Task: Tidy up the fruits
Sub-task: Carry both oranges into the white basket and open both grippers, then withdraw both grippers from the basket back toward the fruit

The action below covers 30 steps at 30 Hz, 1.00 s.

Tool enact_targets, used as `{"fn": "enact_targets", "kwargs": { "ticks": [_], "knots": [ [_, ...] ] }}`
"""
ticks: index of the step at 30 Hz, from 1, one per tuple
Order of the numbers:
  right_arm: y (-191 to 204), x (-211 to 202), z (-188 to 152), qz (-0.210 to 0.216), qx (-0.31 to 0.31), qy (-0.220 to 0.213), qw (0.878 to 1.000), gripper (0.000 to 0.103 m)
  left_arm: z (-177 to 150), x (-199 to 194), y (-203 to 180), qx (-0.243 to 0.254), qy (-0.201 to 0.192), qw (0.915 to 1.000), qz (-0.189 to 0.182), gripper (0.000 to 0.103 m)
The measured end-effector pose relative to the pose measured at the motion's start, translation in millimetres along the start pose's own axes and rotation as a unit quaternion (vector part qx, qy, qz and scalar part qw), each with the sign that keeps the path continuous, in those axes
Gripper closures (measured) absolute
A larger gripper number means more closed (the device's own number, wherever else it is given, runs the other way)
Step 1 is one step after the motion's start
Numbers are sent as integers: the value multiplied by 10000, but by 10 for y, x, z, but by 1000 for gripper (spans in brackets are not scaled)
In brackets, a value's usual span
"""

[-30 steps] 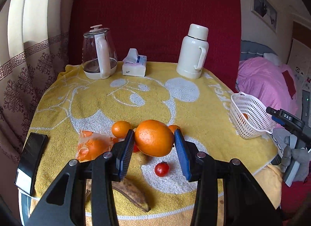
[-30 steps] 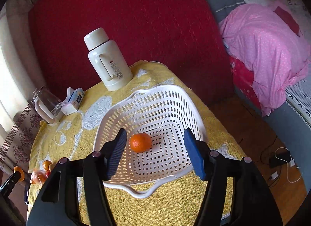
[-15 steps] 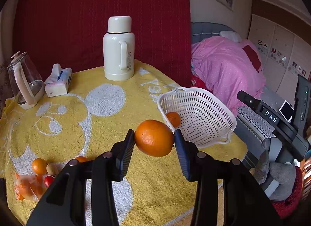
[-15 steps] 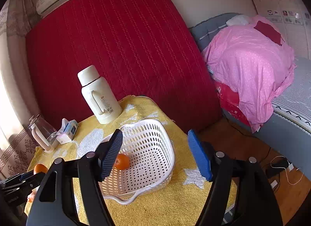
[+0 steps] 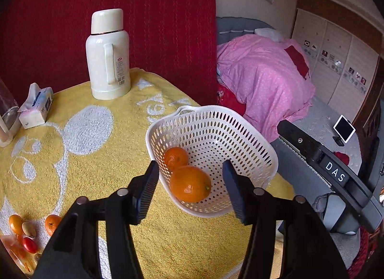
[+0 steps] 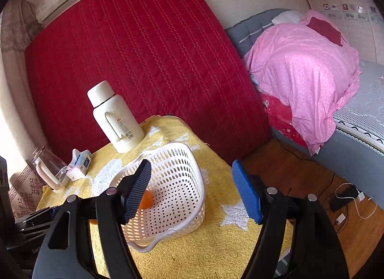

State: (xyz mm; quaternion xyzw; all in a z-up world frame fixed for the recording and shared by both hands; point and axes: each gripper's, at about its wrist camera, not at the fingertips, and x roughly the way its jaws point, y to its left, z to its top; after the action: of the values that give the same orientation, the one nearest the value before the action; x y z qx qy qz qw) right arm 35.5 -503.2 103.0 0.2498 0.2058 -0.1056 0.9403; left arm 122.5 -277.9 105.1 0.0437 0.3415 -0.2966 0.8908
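**Big orange in the basket, both grippers wide**

Large round orange [image 5: 190,184] sits inside the white perforated plastic basket [image 5: 252,139], near wall, w/ a smaller orange mandarin [image 5: 176,158] just behind it, the two touching or nearly so. Left gripper [image 5: 190,191] hangs over the basket's near rim, jaws spread well apart, nothing between the ribbed pads; big orange shows in the gap but neither pad touches it.

Right gripper [image 6: 192,192] also spread wide, empty, blue pads either side of the basket [image 6: 192,171] from its own angle. One orange fruit [image 6: 146,199] peeks out past the left pad there; can't tell which one.

Basket rests at the right edge of the tabletop, on a yellow terry towel w/ white cartoon print [image 5: 96,135]. Far left corner: two small mandarins [image 5: 51,223], a pale nut-like piece [image 5: 28,229], a red cherry tomato [image 5: 30,245], all close together. At the back, a cream thermos flask w/ handle [image 5: 108,56], upright; left of it a tissue pack [image 5: 36,108]. Behind, a red quilted panel [image 5: 144,15]. Off right, a bed under a pink duvet [image 5: 264,80].
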Motion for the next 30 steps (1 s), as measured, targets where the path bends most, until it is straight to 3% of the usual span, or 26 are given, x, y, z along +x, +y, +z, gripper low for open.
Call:
{"fn": "enact_targets", "kwargs": {
  "ticks": [1,30],
  "knots": [
    [1,2,2,3,-2,2,10000,31,1,-15,19,-27,-78,10000,22,29],
    [163,-124,-47,121,-186,-151,9996,24,-145,-532,439,-381,-389,9960,715,20]
  ]
}}
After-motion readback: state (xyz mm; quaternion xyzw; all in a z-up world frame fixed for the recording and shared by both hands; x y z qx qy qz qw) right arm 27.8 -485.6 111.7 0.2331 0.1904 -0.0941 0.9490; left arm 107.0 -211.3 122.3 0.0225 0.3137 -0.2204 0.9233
